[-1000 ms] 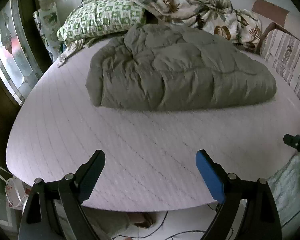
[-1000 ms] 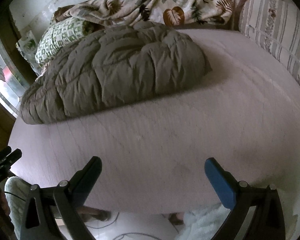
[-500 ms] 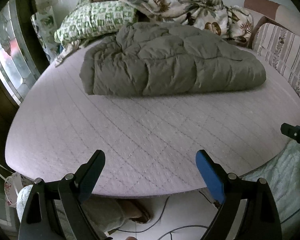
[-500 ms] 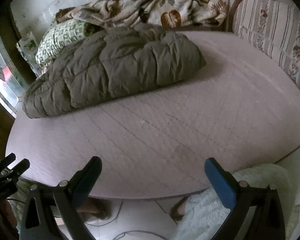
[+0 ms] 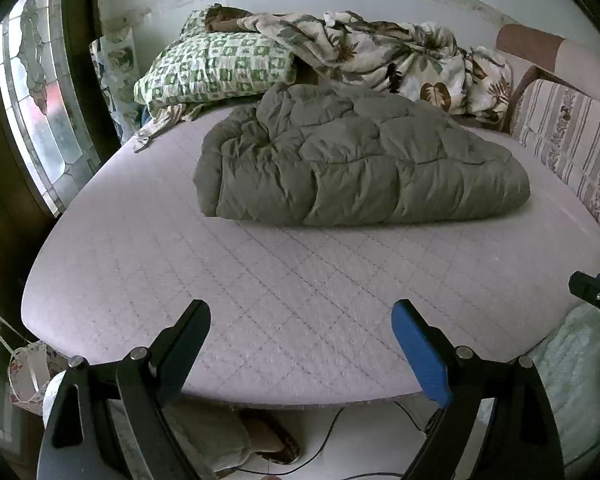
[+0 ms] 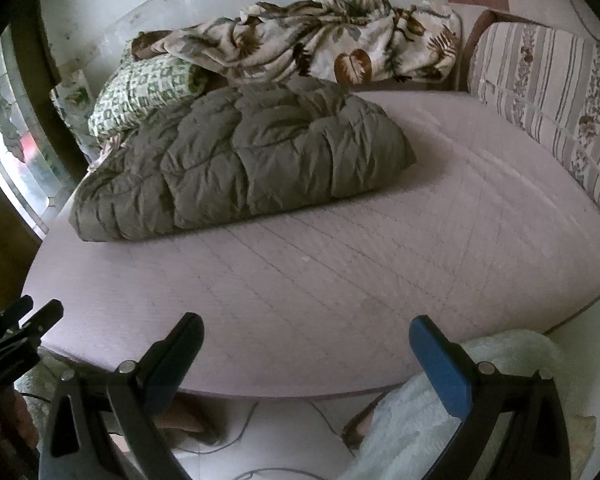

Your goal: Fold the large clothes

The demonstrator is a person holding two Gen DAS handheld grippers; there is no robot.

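L claw (image 5: 300, 344): wide open, nothing in it, one finger black, one blue, tipped down. R claw (image 6: 306, 356): also wide open & empty, tipped down too. Both up in the air, side by side, not touching anything.

Both wrist cameras are looking down and forward from the foot of the mattress (image 5: 300, 280), well back from the folded olive padded garment (image 5: 360, 168). The left view is facing it squarely; the right view is sitting further right, angling toward the window (image 6: 16, 152). Both are sharing mattress, garment, green pillow (image 5: 216, 68) and leaf-print blanket (image 6: 320, 44).
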